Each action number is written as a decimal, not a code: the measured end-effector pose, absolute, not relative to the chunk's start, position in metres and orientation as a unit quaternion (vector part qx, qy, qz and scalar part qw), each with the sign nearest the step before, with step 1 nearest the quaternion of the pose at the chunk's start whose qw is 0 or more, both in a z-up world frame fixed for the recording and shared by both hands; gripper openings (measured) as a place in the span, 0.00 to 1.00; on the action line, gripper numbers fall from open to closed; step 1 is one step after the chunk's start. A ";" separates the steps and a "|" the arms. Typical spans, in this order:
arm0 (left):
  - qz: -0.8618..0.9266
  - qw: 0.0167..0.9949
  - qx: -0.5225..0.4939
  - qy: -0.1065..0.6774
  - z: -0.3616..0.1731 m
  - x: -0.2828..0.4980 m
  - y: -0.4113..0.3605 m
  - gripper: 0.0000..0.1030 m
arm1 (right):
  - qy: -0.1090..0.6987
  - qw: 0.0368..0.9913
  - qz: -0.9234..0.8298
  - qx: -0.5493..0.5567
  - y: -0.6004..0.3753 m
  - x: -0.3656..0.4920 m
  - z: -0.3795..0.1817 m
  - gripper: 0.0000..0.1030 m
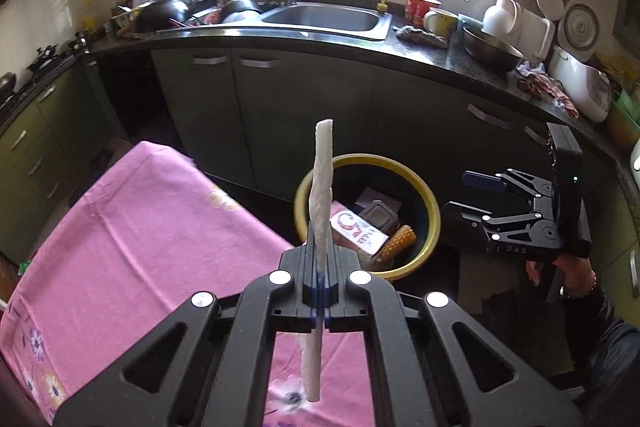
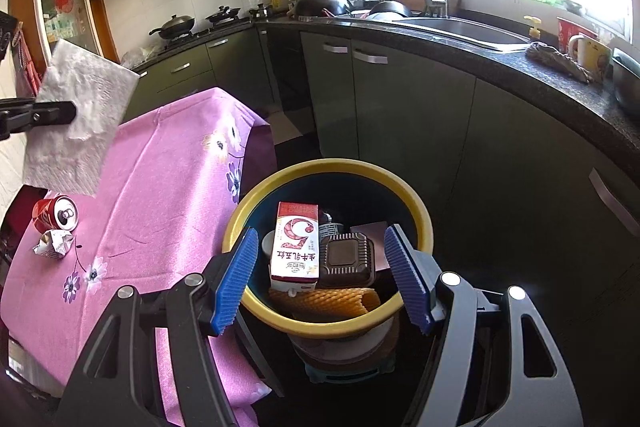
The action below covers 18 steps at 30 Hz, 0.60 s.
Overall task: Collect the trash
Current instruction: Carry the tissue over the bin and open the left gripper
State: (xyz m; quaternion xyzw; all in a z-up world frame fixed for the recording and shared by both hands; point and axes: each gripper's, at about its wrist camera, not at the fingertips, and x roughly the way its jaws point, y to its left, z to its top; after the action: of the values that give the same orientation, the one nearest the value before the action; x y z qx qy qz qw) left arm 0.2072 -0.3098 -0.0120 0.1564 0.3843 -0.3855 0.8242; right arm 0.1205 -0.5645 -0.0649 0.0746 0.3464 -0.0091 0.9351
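The left tongs are clenched on a white paper napkin, gripped near its middle so both ends stick out, one ahead of the tips and one trailing back under them. Seen edge-on from the left wrist it looks like a thin strip; from the right wrist the same napkin shows as a flat crumpled sheet. It is held up in the air over the pink-clothed counter, likely so it can be carried across without dragging.

The yellow-rimmed bin sits just ahead of and below the left tongs, to their right, beside the counter's edge. It already holds a milk carton, a brown plastic tray and an orange foam net.

The right tongs are released, spread wide and empty directly above the bin's mouth, which suggests they have nothing left to drop there.

Still on the counter, well to the left of the right tongs, lie a red can and a crumpled wrapper touching it. Those seem the remaining pieces once the napkin goes in.
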 end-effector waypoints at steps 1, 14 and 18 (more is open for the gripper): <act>-0.393 0.817 0.158 0.390 -0.019 0.212 -0.325 0.01 | 0.346 0.935 -0.011 0.077 -0.567 0.118 -0.064 0.64; -0.410 0.773 0.177 0.451 -0.118 0.253 -0.455 0.14 | 0.352 0.931 -0.043 0.091 -0.591 0.086 -0.065 0.64; -0.402 0.793 0.175 0.424 -0.109 0.245 -0.451 0.66 | 0.350 0.931 -0.044 0.089 -0.591 0.082 -0.062 0.65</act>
State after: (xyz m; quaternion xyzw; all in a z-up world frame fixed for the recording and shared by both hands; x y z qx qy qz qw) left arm 0.2447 -0.4506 -0.1089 0.1747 0.4239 -0.4019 0.7926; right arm 0.0822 -0.5906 -0.0621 0.0885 0.3502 -0.0440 0.9315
